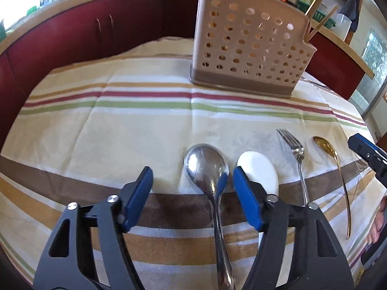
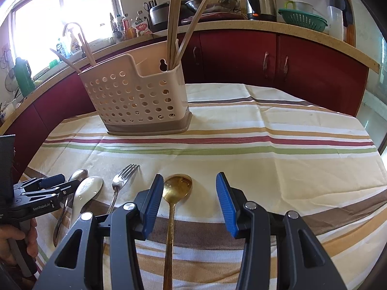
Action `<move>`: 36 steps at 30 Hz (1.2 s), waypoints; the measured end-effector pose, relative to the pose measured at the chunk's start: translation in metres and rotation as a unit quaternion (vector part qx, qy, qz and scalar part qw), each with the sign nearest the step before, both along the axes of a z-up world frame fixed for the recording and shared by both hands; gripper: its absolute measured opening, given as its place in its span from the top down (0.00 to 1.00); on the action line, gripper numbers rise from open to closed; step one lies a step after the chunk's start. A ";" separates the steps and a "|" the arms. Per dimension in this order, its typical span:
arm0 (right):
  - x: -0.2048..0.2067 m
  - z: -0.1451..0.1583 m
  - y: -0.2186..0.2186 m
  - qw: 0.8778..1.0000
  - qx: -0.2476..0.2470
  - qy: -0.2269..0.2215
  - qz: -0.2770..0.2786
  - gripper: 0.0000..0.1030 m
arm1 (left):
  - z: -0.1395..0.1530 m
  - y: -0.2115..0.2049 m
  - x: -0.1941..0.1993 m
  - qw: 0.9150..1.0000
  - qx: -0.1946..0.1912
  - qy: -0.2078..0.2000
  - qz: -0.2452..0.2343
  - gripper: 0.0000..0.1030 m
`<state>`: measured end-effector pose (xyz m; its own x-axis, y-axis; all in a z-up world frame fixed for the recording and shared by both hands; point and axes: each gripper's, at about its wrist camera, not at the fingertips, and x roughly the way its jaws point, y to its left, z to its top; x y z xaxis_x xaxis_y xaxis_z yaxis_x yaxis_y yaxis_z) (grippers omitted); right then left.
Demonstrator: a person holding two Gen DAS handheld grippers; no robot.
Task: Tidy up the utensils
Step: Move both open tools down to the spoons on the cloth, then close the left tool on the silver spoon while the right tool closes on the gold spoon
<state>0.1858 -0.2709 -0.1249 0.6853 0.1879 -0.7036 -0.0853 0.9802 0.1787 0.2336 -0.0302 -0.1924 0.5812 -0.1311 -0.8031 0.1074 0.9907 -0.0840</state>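
Note:
A steel spoon [image 1: 208, 166] lies on the striped cloth, its handle running between the fingers of my left gripper [image 1: 192, 176], which is open and low over it; the pads do not touch it. Right of it lie a white ceramic spoon [image 1: 260, 171], a steel fork [image 1: 293, 147] and a gold spoon [image 1: 326, 146]. My right gripper [image 2: 189, 181] is open, straddling the gold spoon [image 2: 177, 184] without touching it. The beige perforated utensil holder [image 2: 135, 96] stands at the back with several chopsticks [image 2: 174, 24] in it.
The table wears a striped cloth [image 2: 266, 149]. Behind it run red cabinets and a counter with a kettle [image 2: 260, 1], a green colander [image 2: 302, 21], a pot and bottles. A hand [image 2: 14, 241] holds the left gripper at the left edge.

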 end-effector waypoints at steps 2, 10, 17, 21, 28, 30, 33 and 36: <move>0.001 -0.001 0.001 1.000 -0.001 0.002 0.001 0.56 | -0.001 -0.002 0.000 1.000 0.003 -0.001 -0.003 0.36; 0.007 -0.007 0.007 1.000 -0.007 0.014 0.009 0.56 | -0.001 -0.002 0.001 1.000 0.010 -0.009 -0.019 0.60; 0.016 -0.013 0.018 0.999 -0.019 0.035 0.024 0.56 | 0.000 0.002 0.002 1.000 0.006 -0.008 -0.025 0.62; 0.019 -0.016 0.022 0.998 -0.028 0.043 0.028 0.56 | 0.000 0.001 0.001 1.000 0.006 -0.010 -0.026 0.60; 0.026 -0.028 0.027 0.996 -0.044 0.070 0.030 0.56 | 0.000 -0.003 -0.001 0.999 0.014 -0.014 -0.031 0.61; 0.028 -0.031 0.027 0.996 -0.045 0.076 0.028 0.56 | 0.001 -0.001 0.000 0.999 0.009 -0.014 -0.030 0.62; 0.030 -0.033 0.027 0.995 -0.046 0.081 0.026 0.60 | 0.001 0.000 0.000 0.999 0.003 -0.013 -0.030 0.62; 0.033 -0.033 0.029 0.994 -0.053 0.085 0.031 0.64 | 0.000 -0.002 0.001 0.999 0.007 -0.012 -0.033 0.62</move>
<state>0.2187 -0.2414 -0.1583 0.5434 0.1440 -0.8270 -0.1230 0.9882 0.0912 0.2342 -0.0319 -0.1919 0.5911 -0.1582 -0.7909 0.1744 0.9824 -0.0661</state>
